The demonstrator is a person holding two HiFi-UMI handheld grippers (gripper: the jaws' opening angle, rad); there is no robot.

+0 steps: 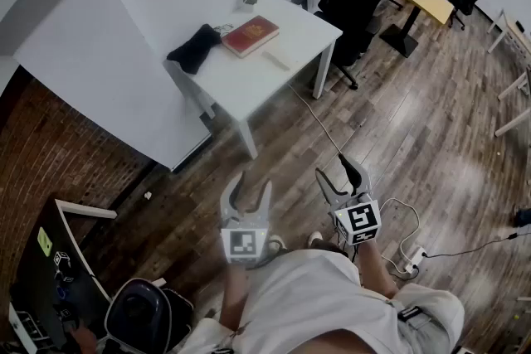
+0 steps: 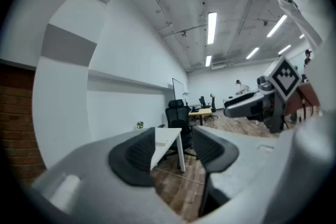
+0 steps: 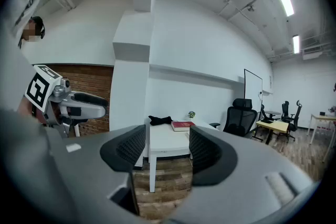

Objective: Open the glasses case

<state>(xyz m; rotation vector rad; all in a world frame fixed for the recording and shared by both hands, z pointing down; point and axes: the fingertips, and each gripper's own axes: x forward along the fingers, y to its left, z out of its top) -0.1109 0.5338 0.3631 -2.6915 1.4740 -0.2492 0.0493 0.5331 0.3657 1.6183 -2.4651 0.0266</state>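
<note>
Standing well apart from the white counter (image 1: pixel 274 83), the person is holding both grippers out roughly level, and no step of the task is under way yet. The dark shape at the counter's left end is probably the glasses case (image 1: pixel 193 48), though at this range it is looking as much like a soft pouch as a hard shell. It is lying just beside a red book (image 1: pixel 250 36).

Several things are threatening trouble from here. A cable (image 1: pixel 319 122) is trailing across the floor (image 1: pixel 415 137) between the person and the counter, so a careless step could snag it. The book is sitting so near the case that a wide jaw coming in could shove it. If only one gripper is working on the case, the case is likely to slide on the smooth top instead of opening.

The left gripper (image 1: pixel 252 188) is showing its jaws spread apart, with only the distant room between the pads. The right gripper (image 1: pixel 340 177) is likewise standing wide, gripping and touching nothing.
</note>
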